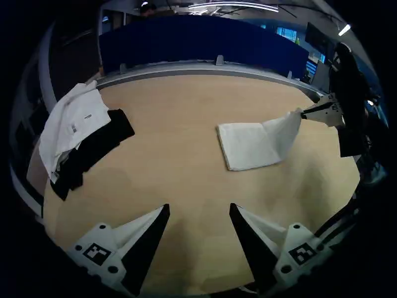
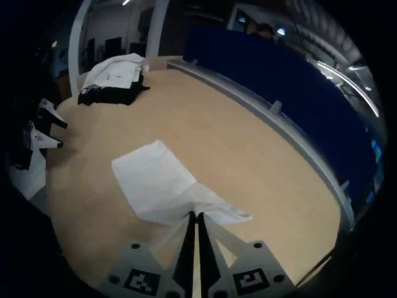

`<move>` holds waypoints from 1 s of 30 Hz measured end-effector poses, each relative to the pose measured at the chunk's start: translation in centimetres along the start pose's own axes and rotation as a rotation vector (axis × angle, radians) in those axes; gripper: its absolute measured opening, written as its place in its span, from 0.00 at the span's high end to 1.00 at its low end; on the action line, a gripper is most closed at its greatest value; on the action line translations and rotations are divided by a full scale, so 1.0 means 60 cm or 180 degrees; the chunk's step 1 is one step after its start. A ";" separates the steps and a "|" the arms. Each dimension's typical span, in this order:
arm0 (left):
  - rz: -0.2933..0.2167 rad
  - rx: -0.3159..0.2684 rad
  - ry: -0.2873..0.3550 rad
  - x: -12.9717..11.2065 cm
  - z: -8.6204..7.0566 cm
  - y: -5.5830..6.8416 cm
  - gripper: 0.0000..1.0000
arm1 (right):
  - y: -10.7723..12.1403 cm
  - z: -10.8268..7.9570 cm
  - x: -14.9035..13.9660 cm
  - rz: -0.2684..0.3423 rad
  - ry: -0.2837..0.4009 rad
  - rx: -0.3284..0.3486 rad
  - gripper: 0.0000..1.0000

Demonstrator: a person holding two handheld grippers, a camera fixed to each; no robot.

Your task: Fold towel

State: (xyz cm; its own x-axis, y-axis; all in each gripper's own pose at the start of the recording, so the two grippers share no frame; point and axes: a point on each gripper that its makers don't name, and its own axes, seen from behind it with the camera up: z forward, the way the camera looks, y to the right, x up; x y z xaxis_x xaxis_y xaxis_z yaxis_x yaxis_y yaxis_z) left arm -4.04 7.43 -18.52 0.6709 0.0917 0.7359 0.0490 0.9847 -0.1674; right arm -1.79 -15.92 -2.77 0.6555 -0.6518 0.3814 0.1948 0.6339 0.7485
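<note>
The right gripper (image 2: 195, 214) pinched a corner of the white towel (image 2: 159, 184) between closed fingers, holding that edge off the wooden table (image 2: 238, 144) while the rest lay flat. The left gripper (image 1: 198, 206) gaped wide and empty, the towel lying well ahead of its fingers.

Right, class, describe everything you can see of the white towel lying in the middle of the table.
The white towel is plain, soft-looking cloth with no visible pattern. Most of it lies flat on the light wooden table as a rough rectangle, apparently doubled over. One end is lifted off the surface and drawn to a peak, pinched between the shut right tongs. Nothing else touches it. The pile of white and black clothes sits well apart.
</note>
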 end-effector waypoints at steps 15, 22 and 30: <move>-0.0270 0.0013 0.0124 -0.001 -0.023 0.005 0.11 | -0.186 0.117 0.108 -0.0905 0.0072 0.0613 0.96; -0.0363 0.0044 0.0110 -0.018 -0.027 0.003 0.11 | -0.273 0.193 0.054 -0.0920 -0.0169 0.0891 0.96; -0.0413 0.0040 0.0101 -0.023 -0.026 -0.003 0.11 | -0.274 0.182 0.048 -0.0595 -0.0132 0.0937 0.39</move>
State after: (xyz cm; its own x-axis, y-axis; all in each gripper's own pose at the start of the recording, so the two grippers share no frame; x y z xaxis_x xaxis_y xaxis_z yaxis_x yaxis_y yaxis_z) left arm -3.84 6.87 -20.53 0.6826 -0.0410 0.7296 0.1276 0.9898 -0.0637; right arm -11.07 -32.78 -8.03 0.5970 -0.7654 0.2403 0.0858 0.3587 0.9295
